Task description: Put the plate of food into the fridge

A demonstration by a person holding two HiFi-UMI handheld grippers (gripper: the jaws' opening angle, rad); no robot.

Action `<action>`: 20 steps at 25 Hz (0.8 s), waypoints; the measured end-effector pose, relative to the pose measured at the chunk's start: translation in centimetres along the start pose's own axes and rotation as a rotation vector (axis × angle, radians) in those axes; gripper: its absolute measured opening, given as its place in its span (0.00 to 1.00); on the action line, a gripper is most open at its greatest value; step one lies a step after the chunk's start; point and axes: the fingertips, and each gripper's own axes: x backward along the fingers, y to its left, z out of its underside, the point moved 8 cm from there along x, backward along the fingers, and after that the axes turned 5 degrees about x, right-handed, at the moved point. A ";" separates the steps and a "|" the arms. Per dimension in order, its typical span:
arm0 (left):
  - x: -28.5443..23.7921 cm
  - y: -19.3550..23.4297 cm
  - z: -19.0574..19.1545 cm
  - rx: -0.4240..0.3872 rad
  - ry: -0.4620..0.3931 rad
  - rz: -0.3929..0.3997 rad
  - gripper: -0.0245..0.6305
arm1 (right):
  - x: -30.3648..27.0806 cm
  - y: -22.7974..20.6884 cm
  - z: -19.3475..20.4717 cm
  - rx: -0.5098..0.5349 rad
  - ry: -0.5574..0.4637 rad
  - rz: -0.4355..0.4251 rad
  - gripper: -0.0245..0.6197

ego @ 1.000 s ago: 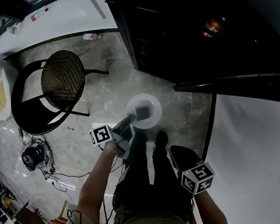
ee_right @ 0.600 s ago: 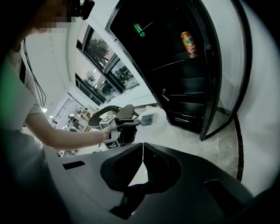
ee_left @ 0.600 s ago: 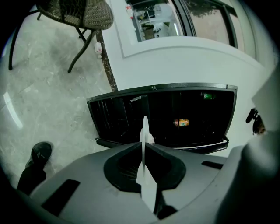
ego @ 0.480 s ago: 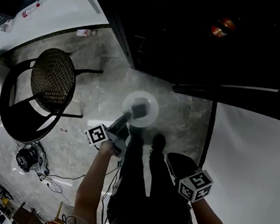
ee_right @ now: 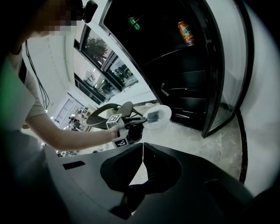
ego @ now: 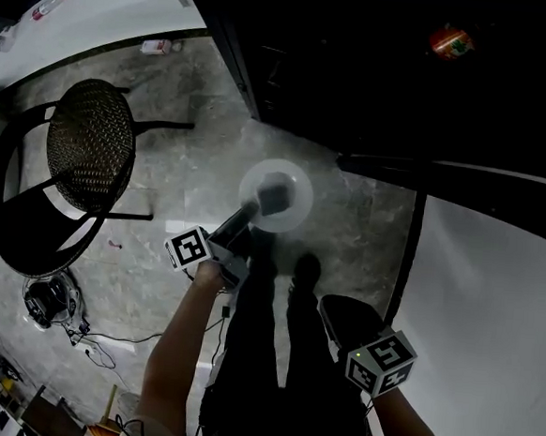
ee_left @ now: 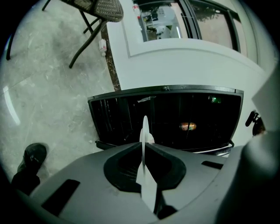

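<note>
While left gripper [ego: 253, 209] points forward, jaws clamped on near rim of white plate [ego: 295, 180]; plate shows edge-on between them in left gripper view. Grey food block [ego: 274, 199] on plate. Plate hangs above stone floor [ego: 193, 159], just ahead of claw, short of open dark fridge [ego: 359, 78]. Right gripper [ee_right: 141, 154]: jaws together, empty.

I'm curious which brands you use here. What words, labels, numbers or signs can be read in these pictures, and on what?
No text can be read anywhere.
On the left marker cube: a black-and-white square pattern, no words.
On the right marker cube: the same kind of pattern, no words.
On the can inside the fridge: label too blurred to read.
On the small bottle: label too small to read.
</note>
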 end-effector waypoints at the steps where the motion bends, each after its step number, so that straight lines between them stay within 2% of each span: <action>1: -0.1 0.3 0.0 0.010 -0.006 0.001 0.06 | -0.1 -0.1 0.0 -0.001 0.002 0.000 0.07; 7: -1.2 1.8 -0.6 0.015 -0.024 -0.021 0.06 | -1.2 -0.4 -0.4 0.005 0.001 -0.017 0.07; 20: -3.6 3.7 -1.6 0.017 -0.043 -0.011 0.06 | -3.2 -0.7 -0.4 0.025 0.018 -0.060 0.07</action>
